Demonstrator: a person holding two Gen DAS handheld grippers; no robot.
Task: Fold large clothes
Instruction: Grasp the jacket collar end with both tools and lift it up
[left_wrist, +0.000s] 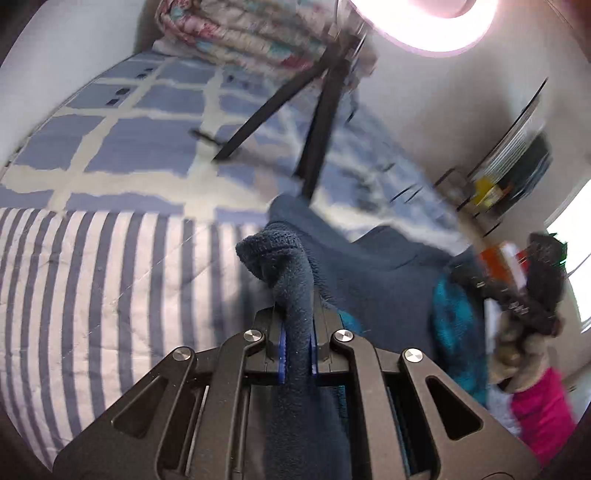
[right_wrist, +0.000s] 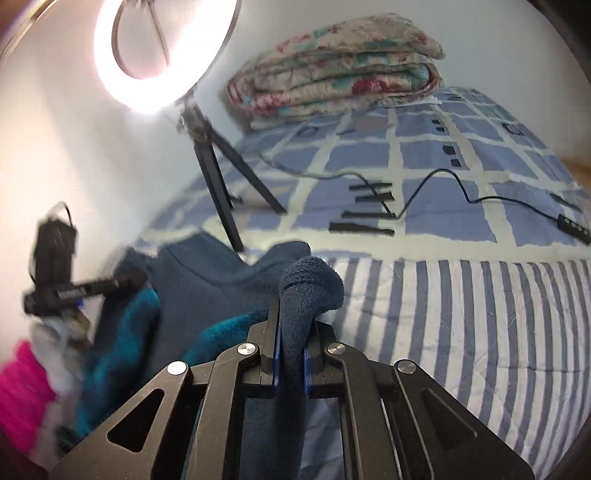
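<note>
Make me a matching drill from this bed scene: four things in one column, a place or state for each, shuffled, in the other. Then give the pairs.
Things:
1. navy fleece garment
2. floral quilt
3. ring light
4. black cable

Places or states:
A. folded in a stack at the far end of the bed
B. switched on, atop a tripod
C. pinched in both the left tool and the right tool
D. trailing loose over the checked bedcover

Pairs: 1-C, 2-A, 3-B, 4-D

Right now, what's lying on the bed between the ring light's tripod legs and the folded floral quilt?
In the right wrist view, only bare checked bedsheet separates tripod and quilt.
</note>
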